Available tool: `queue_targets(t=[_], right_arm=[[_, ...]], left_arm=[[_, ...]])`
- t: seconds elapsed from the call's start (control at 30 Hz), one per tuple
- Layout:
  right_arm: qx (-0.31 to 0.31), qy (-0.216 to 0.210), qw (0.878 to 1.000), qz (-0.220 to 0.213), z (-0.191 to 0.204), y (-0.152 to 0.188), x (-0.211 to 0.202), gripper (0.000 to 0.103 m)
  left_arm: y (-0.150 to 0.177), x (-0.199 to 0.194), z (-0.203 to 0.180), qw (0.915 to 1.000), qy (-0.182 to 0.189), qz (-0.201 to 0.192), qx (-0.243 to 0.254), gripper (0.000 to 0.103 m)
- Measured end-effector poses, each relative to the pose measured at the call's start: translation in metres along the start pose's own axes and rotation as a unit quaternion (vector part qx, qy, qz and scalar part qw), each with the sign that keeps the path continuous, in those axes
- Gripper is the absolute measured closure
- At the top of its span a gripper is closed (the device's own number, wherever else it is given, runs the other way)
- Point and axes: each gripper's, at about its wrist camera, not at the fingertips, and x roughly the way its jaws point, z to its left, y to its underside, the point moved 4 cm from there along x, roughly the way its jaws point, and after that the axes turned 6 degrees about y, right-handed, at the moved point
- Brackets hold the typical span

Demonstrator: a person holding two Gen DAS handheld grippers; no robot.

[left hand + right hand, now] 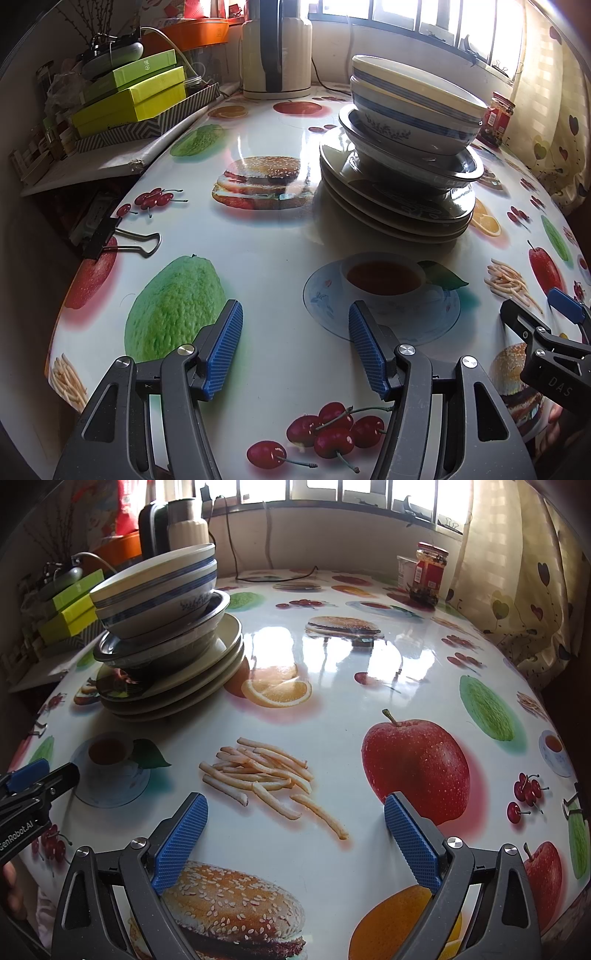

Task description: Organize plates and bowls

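Both hand-held grippers hover with jaws apart and empty — the left hand-held gripper [295, 347] and the right hand-held gripper [295, 840] — over the fruit-print surface [332, 657]. Farther back stands the pile: bowls [413, 107] atop plates [399, 206].

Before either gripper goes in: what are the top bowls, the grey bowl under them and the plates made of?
Top bowls: look like glazed ceramic, glossy white with blue bands; melamine is possible.
Grey bowl: looks like stainless steel, with a mirror-like grey rim and reflections.
Plates: cream, smooth and shiny, probably glazed ceramic; can't confirm from the look.
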Motion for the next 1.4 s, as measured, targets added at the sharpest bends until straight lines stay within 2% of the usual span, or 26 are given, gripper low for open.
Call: queue_targets(t=[1.4], right_arm=[[0.000, 0.001, 1.000, -0.001, 0.0004, 0.0002, -0.0002, 0.006]], left_arm=[[0.0004, 0.0005, 0.0001, 1.0000, 0.000, -0.001, 0.000, 0.040]])
